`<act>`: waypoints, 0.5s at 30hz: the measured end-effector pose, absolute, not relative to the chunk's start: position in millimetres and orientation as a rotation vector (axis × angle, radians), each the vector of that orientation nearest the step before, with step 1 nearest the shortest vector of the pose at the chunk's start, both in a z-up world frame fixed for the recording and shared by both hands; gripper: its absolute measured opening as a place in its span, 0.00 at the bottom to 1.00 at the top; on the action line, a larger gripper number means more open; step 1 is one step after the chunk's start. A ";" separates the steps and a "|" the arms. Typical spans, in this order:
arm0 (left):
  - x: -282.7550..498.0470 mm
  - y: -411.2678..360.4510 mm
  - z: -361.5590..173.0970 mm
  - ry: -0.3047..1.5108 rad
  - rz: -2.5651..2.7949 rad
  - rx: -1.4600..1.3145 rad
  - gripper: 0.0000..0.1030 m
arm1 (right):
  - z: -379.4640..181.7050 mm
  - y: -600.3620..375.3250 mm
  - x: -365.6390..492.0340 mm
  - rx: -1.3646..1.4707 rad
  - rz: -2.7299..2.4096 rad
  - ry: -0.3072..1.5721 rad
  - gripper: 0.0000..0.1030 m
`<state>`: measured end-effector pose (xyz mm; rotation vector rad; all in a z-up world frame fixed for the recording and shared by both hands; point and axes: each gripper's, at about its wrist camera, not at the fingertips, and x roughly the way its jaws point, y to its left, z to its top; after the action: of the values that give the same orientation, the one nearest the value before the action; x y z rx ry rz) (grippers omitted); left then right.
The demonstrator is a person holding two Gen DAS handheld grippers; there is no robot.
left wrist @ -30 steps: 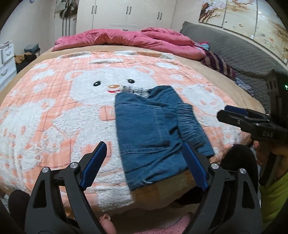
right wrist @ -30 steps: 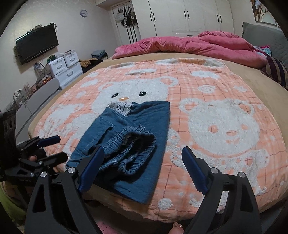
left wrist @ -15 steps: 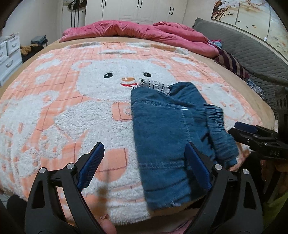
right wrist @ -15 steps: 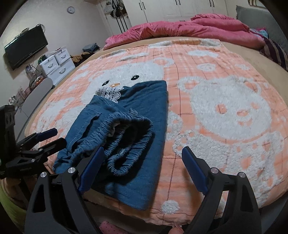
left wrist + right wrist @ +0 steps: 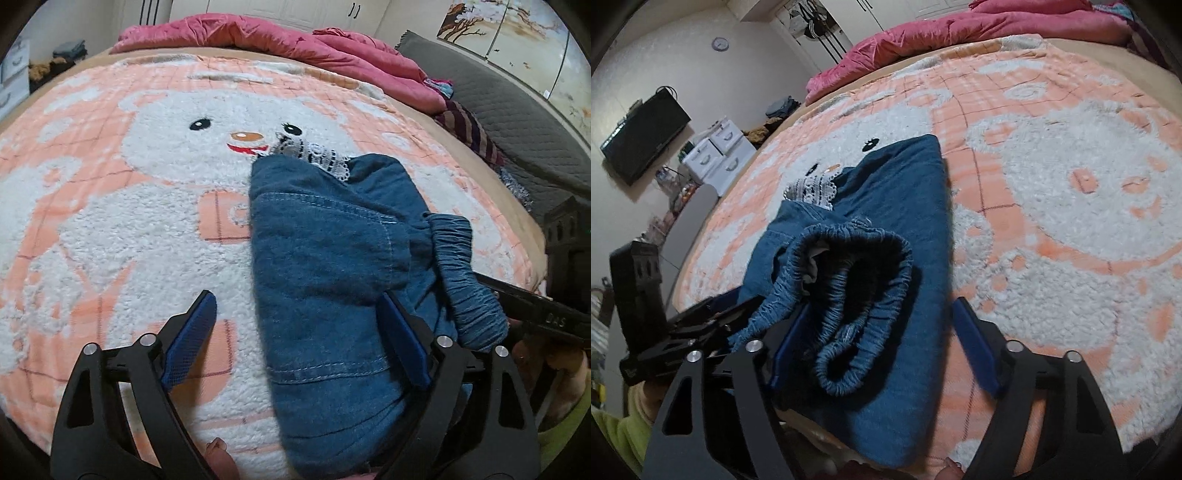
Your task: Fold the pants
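Pants (image 5: 332,280), denim, folded, lower centre, overhanging bed (image 5: 110,221) edge. Left gripper (image 5: 295,332) and right gripper (image 5: 882,339): fingers wide apart, holding nothing. Risk: loose elastic waistband (image 5: 849,280) unrolls; bundle slides off.

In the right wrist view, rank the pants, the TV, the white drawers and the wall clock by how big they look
1. pants: by far the largest, though they lie nearest the camera.
2. TV.
3. white drawers: close to the TV in apparent size, so that order is unsure.
4. wall clock: smallest, and farthest away.
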<state>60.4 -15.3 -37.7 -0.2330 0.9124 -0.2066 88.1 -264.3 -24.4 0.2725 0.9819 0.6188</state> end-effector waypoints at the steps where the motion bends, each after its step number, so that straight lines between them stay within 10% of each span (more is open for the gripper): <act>1: 62.0 -16.0 -38.2 0.916 -0.215 -0.240 0.75 | -25.2 -263.7 90.4 0.276 0.626 0.986 0.66; 15: 61.0 -32.6 -23.6 0.892 -0.261 -0.256 0.25 | -9.4 -247.3 71.1 0.186 0.639 0.893 0.27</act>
<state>61.0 -32.6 -23.6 -0.2564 0.8919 -0.2612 71.1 -247.3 -9.4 0.1857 0.8930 0.6389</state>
